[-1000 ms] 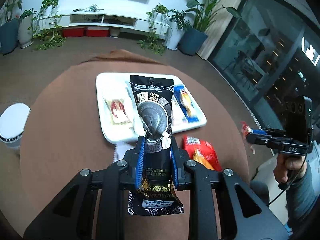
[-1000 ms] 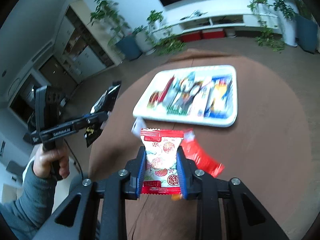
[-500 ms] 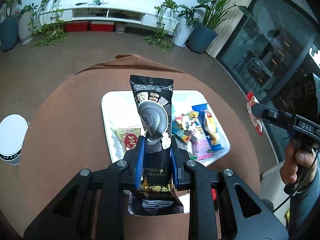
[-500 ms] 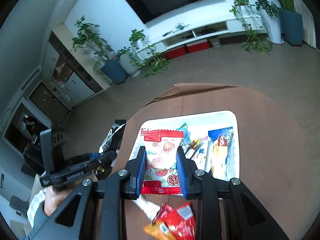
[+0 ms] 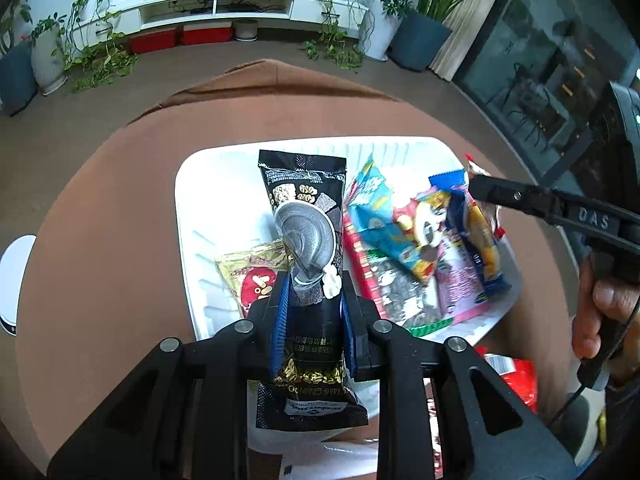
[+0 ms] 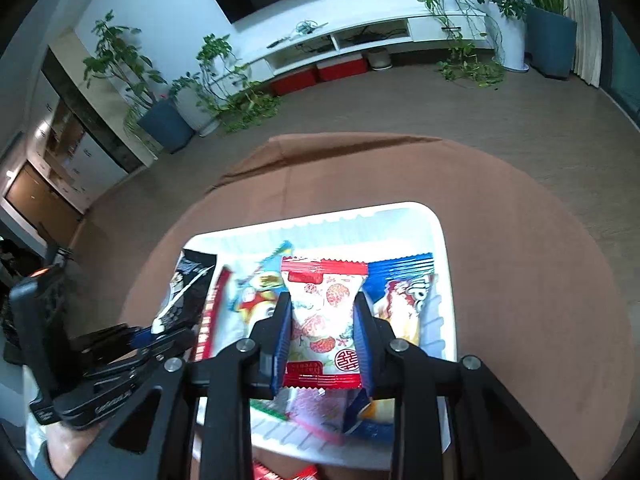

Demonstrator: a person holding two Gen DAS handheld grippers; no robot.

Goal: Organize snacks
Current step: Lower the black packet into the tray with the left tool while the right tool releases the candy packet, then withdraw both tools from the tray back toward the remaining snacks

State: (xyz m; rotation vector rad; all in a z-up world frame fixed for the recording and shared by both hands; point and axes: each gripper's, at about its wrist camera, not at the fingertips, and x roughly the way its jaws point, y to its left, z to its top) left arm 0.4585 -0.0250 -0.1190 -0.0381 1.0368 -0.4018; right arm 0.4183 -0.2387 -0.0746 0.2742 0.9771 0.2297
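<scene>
at the bottom centre of the left wrist view the left gripper [image 5: 310, 300] is clamped narrow on a black sesame grain packet [image 5: 306, 240], its long axis running straight up the frame away from the jaws, the far end reaching over the white tray [image 5: 188, 216]; at the bottom centre of the right wrist view the right gripper [image 6: 323, 320] pinches a red and white candy packet [image 6: 324, 312] by its two sides, short and upright in the frame; both packets hang above the tray, not yet laid in it; under the black packet, lower left of the tray, lies a gold and red packet [image 5: 250, 272], with bare tray to the left of it; to the right in that view a blue cartoon packet [image 5: 384, 224] and other wrappers lie side by side, mostly lengthwise up the frame; the coming move likely turns on lowering each packet parallel to those rows, the left hand nearer the bare side; beyond the tray the brown tablecloth [image 6: 520, 240] runs to the floor and plants [image 6: 224, 80]
</scene>
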